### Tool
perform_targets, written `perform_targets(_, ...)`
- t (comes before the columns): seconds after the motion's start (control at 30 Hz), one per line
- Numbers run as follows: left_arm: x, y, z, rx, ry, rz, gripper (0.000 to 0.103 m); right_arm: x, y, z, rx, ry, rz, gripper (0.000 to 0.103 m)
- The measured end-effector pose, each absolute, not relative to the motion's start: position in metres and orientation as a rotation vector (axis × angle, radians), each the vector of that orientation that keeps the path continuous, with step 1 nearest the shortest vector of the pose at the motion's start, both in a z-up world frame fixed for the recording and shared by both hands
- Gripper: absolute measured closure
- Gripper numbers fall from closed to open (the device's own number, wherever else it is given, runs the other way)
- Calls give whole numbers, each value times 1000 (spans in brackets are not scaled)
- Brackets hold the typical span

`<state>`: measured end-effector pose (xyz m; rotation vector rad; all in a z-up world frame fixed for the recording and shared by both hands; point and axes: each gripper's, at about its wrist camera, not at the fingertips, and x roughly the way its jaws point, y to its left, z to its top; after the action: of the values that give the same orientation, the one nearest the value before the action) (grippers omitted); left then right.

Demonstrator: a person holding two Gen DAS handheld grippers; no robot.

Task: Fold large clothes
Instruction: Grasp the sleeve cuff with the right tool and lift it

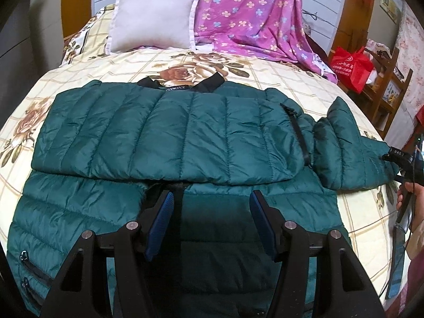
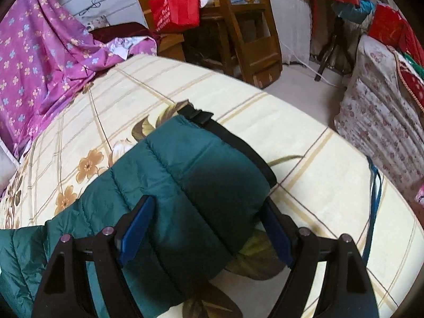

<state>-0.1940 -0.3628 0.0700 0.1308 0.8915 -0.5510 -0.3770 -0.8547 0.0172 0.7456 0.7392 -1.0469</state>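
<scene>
Left tongs (image 1: 212, 220): angled steeply down over the near part of the jacket (image 1: 169, 137), jaws spread and released. Their blue pads (image 1: 160, 222) stand clear of the fabric below; nothing is gripped. A black strip of the jacket, which looks like the zipper line, runs up between the jaws near the left pad.

Right tongs (image 2: 209, 228): also angled steeply down, jaws wide and straddling the sleeve (image 2: 190, 175) close to its black cuff (image 2: 201, 116). The sleeve fills the gap between the two pads. Whether the pads press on it cannot be told from either view. In the left wrist view, these tongs appear at the right edge, at the sleeve end, with a hand (image 1: 413, 198) on the handle.

Jacket: teal, quilted, lying flat on the bed (image 1: 265, 69), collar toward the pillow (image 1: 153, 18). One part is folded across the body. The right sleeve stretches out sideways toward the bed edge.

A purple flowered sheet (image 1: 251, 13) lies crumpled beside the pillow.
</scene>
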Motion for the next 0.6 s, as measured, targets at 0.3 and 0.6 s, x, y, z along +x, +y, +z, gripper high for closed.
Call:
perform_targets(0.3,-184,-358,69,129,897,-521,63,-386,-842,39,682,687,-970,83)
perform_targets(0.6,-182,-336,76,108,894,-515,63,-387,-800,101,596,586,-832,88)
